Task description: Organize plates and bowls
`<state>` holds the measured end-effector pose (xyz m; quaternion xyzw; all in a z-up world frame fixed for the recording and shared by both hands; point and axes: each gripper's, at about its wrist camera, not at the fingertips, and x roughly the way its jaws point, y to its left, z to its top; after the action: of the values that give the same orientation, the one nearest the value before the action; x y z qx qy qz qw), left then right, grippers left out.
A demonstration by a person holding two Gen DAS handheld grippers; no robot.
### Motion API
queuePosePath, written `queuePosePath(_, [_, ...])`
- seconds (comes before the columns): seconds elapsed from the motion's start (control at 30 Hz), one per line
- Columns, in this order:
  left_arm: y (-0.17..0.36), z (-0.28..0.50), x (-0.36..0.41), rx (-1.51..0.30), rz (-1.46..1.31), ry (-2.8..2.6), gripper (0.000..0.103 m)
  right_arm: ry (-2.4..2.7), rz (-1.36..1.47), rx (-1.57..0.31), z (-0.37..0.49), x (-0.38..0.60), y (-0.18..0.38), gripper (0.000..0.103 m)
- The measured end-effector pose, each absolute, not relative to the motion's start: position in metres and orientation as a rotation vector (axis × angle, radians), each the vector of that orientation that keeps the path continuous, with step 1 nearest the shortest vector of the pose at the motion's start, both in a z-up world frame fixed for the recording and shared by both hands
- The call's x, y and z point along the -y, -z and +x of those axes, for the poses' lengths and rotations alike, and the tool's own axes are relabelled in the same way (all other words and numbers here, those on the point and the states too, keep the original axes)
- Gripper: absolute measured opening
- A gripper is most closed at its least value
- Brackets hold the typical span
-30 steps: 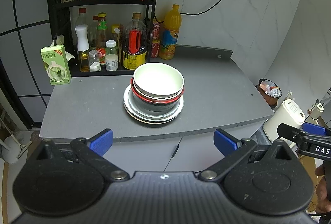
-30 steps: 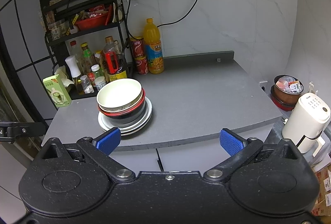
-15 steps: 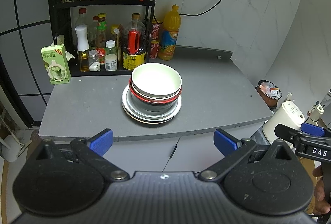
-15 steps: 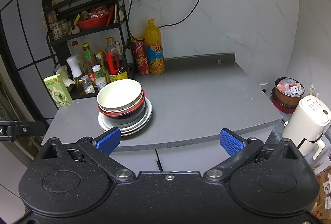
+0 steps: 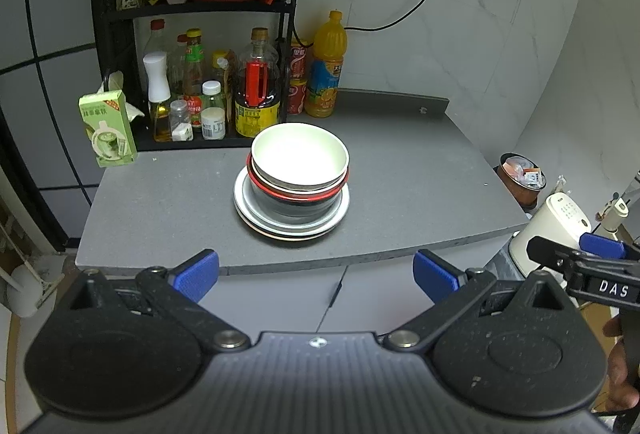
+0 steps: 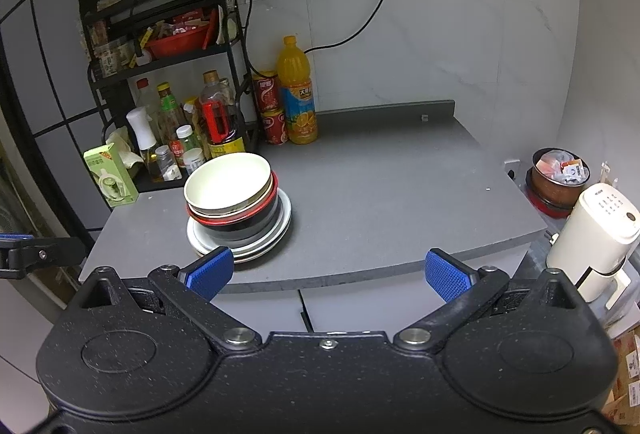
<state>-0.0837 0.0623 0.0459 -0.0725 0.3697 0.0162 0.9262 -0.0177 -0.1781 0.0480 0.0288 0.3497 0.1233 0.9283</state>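
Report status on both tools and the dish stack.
Left tool open, empty. Right tool open, empty, short of counter. Bowls nested on plates, untouched. Nothing blocking approach.

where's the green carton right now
The green carton stands upright at the counter's back-left corner, just left of the bottle rack and well left of the bowl stack; the right wrist view shows it there too.
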Motion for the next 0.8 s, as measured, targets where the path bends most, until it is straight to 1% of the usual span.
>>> queuePosePath(0.13, [-0.042,-0.081,-0.065,-0.767,-0.183,-0.041,0.102,-0.25,0.057,-0.711,-0.015,0.177,-0.047,0.103])
queuePosePath(0.8, [-0.042,-0.071,-0.067,-0.765,-0.162,-0.044,0.103,-0.252,0.07,-0.711,-0.015,0.176,-0.046,0.103])
